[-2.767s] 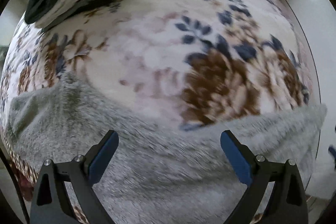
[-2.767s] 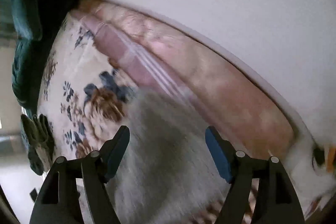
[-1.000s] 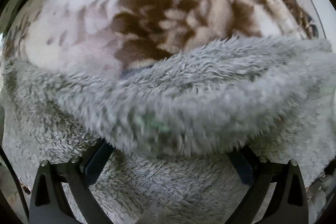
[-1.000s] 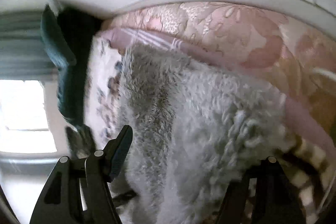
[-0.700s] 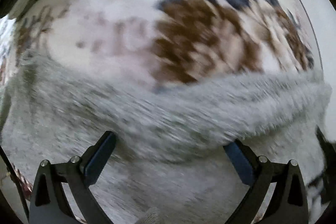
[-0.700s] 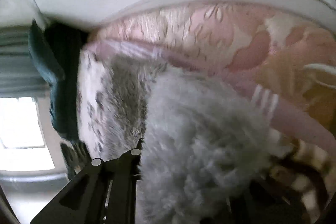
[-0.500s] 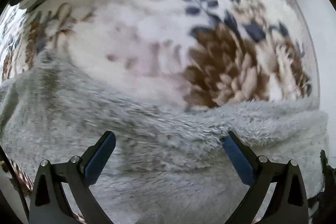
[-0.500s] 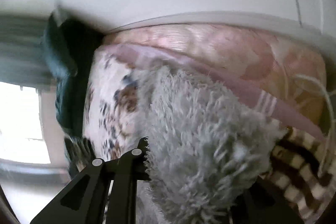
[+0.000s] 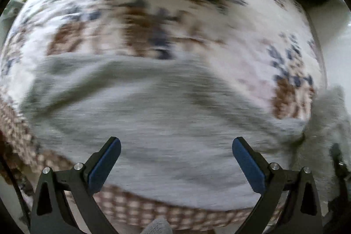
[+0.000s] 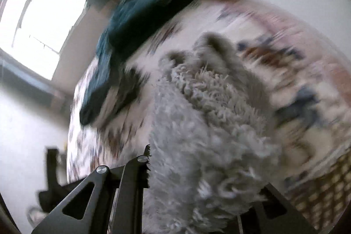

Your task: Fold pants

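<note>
Daylit, fisheye-warped views, heavily motion-blurred; window (image 10: 41, 21) glare blown out.

Right gripper (image 10: 197, 185) fingers buried in grey fleece pants (image 10: 208, 135), floral blanket (image 9: 175, 25) smeared (motion blur)

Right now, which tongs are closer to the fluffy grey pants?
Right. The right tongs are clamped on the fluffy grey pants, bunched between them. The left tongs hang open above the pants, touching nothing.

We now have the right gripper (image 10: 204, 181), whose jaws have just been closing, clamped on a bunch of the grey pants (image 10: 208, 124) and lifted off the blanket (image 9: 230, 41), while the left gripper (image 9: 175, 159), its jaws spread and empty, sits higher above the cloth than before.
</note>
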The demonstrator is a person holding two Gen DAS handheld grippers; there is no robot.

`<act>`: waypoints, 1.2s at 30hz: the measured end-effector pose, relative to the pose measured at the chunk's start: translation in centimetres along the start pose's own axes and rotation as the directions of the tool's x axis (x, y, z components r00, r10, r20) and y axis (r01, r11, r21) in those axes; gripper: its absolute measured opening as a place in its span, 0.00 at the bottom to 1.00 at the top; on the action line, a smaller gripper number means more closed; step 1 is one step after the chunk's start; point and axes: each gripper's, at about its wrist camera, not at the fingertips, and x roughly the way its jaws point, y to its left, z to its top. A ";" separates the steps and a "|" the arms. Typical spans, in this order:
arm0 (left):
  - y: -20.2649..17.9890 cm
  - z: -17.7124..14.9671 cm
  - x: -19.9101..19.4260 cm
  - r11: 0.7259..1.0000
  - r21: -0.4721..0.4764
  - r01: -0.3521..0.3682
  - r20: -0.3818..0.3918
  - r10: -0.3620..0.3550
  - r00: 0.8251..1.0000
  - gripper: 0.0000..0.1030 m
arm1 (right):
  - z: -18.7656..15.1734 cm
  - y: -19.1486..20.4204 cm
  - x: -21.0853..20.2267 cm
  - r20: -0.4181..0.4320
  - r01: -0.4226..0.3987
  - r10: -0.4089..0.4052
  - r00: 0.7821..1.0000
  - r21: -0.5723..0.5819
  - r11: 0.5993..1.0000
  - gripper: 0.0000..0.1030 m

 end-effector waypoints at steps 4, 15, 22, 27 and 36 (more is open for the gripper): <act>6.1 -0.3 -0.5 0.998 -0.010 -0.057 -0.007 0.057 0.998 1.00 | -6.6 6.2 7.5 -0.168 0.041 -0.068 0.983 -0.162 0.986 0.17; 8.5 0.4 1.5 0.997 -0.031 0.068 -0.063 -0.069 0.996 1.00 | -8.7 6.0 6.4 -0.365 -0.110 0.100 0.925 -0.007 0.994 0.80; 1.3 1.7 4.6 0.971 0.007 0.239 -0.187 -0.233 0.954 1.00 | -5.5 -2.1 1.6 -0.334 0.074 -0.023 0.942 0.142 0.987 0.80; -3.8 1.4 5.2 0.964 0.121 0.237 -0.197 -0.211 0.957 1.00 | -4.9 -6.5 1.5 -0.354 0.172 -0.094 0.930 0.195 0.966 0.80; -4.7 -1.1 5.1 0.944 0.217 0.247 -0.144 -0.219 0.965 0.03 | -4.9 -9.4 3.4 -0.365 0.231 -0.135 0.921 0.233 0.945 0.80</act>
